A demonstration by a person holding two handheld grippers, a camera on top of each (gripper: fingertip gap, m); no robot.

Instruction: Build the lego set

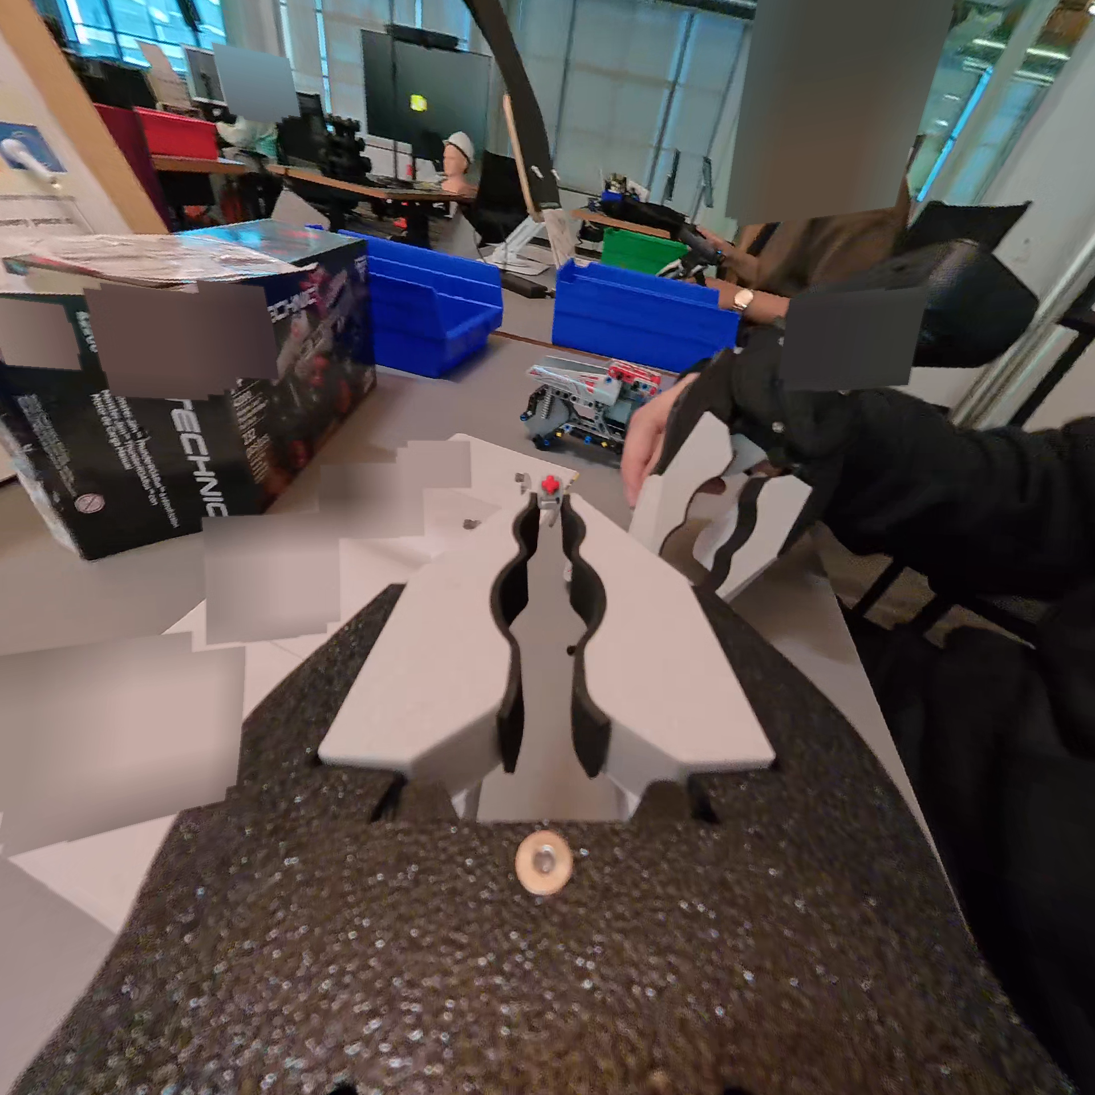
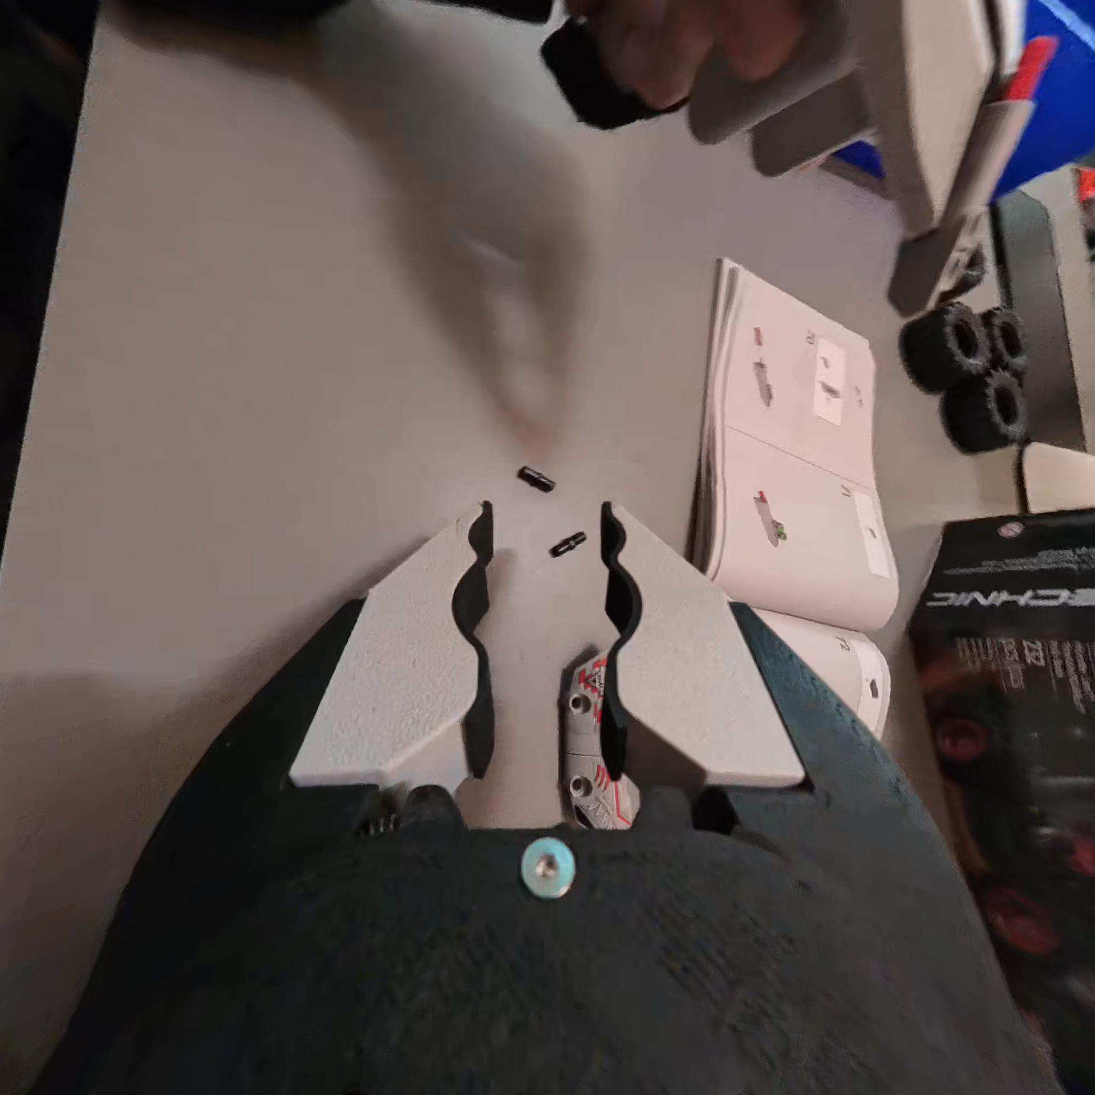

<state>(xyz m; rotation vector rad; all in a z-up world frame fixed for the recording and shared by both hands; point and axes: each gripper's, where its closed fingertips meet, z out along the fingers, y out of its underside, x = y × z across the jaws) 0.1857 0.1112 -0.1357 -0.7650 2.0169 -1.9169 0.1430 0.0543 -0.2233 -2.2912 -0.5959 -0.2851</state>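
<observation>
Your left tool (image 1: pixel 550 508) pinches a small grey lego piece with a red cross-shaped peg (image 1: pixel 551 487) at its wavy black rubber tips. Your right tool (image 2: pixel 546 524) is spread above the smooth pale tabletop (image 2: pixel 266 355); two short black ribbed pins (image 2: pixel 567 544) lie there, one between its tips, with open room at left.

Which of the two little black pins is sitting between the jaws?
The nearer black pin, lying between the right gripper's open jaws. The other pin lies just beyond their tips, on the table.
</observation>
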